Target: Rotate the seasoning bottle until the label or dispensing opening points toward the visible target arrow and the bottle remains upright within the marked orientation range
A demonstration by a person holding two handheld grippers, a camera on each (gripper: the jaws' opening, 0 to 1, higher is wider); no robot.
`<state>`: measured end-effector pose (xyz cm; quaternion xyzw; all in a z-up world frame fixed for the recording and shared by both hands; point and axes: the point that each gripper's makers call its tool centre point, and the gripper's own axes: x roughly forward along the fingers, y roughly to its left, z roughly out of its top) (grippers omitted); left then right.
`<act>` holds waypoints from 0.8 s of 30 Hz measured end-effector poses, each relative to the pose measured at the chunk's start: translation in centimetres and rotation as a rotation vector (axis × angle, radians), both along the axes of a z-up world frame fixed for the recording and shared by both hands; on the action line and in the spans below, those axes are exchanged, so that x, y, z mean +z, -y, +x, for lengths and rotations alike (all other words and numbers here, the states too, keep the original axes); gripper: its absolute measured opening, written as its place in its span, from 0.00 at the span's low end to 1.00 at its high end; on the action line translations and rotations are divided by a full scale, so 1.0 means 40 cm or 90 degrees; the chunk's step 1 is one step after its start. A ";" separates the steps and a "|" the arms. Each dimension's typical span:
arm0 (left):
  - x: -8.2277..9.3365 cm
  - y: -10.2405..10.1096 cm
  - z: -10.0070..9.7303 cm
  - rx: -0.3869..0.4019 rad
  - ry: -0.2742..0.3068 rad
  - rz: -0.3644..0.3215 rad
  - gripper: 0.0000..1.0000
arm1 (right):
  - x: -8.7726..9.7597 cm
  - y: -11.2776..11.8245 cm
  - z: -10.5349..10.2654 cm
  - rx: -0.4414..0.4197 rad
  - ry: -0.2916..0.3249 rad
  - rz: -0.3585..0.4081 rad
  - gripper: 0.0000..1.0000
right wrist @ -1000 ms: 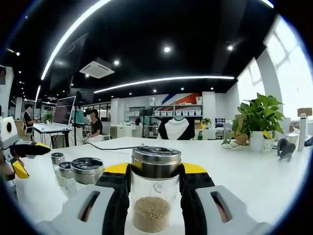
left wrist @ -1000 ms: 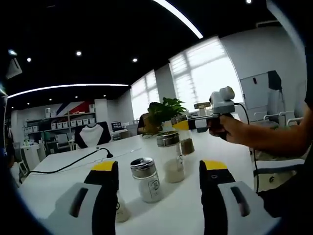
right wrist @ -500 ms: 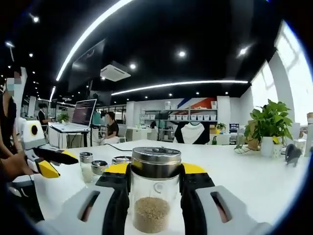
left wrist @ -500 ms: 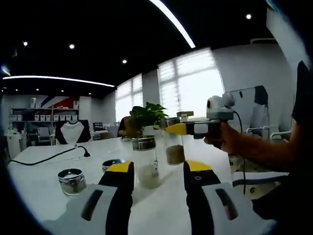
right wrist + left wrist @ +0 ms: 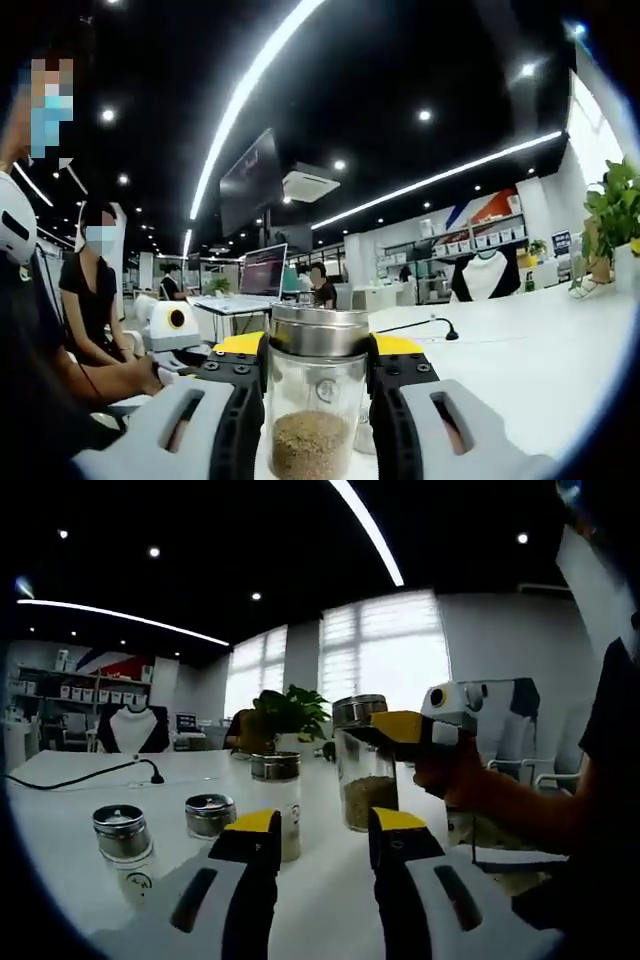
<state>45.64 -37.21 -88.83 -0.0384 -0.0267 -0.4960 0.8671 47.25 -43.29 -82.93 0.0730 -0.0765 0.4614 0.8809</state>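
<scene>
Seasoning bottle (image 5: 318,400) sits clamped between the right gripper (image 5: 318,352) jaws, upright in the right gripper view: clear glass, metal cap, brown granules in the bottom, faint label mark on the glass facing the camera. In the left gripper view the same bottle (image 5: 364,763) is held up above the white table (image 5: 80,815) by the right gripper (image 5: 400,727), a hand (image 5: 455,780) wrapped round its grip. Can't see a target arrow or orientation marks. Left gripper (image 5: 318,825) jaws stand apart with nothing between them, yellow tips pointing past a second bottle (image 5: 277,805) standing on the table just beyond them. Further left on the table: a short jar (image 5: 210,815) with a metal lid and another capped bottle (image 5: 125,845). A black cable (image 5: 80,775) runs across the table behind them, potted plant (image 5: 285,715) at the far edge near the windows. The right gripper view also catches the left gripper (image 5: 215,360) low left, and seated people (image 5: 90,290) at desks beyond.
</scene>
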 end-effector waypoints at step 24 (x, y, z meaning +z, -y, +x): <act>-0.027 0.043 -0.075 -0.151 -0.006 0.004 0.51 | -0.014 -0.213 -0.120 0.170 0.031 -0.050 0.37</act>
